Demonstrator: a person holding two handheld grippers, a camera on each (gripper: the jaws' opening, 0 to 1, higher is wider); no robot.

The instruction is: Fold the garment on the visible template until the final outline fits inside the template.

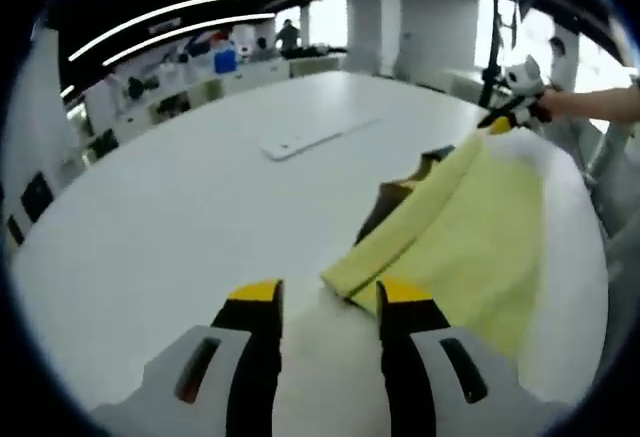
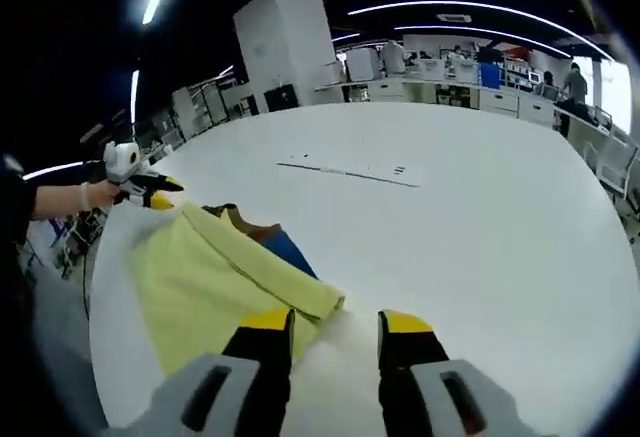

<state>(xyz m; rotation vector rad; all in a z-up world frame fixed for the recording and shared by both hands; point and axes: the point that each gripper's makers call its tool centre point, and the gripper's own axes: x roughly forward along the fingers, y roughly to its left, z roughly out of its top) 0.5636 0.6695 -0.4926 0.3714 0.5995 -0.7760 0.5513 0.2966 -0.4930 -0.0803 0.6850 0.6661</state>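
Observation:
A pale yellow garment [image 1: 470,227] lies folded near the white table's edge, with a thick rolled fold along one side. Brown and blue cloth [image 2: 270,237] pokes out from under it, dark brown in the left gripper view [image 1: 395,202]. My left gripper [image 1: 330,297] is open over bare table, its right jaw beside the garment's near corner. My right gripper [image 2: 335,325] is open at the opposite end, its left jaw at the edge of the garment [image 2: 220,277]. Each gripper appears far off in the other's view, hand-held at the garment's far corner: right gripper [image 1: 512,117], left gripper [image 2: 150,195].
A long white strip [image 1: 310,139] lies flat mid-table, seen as a thin line [image 2: 345,170] in the right gripper view. The table edge [image 1: 585,257] runs close beside the garment. Benches, a white pillar [image 2: 285,42] and a standing person [image 2: 575,82] are in the background.

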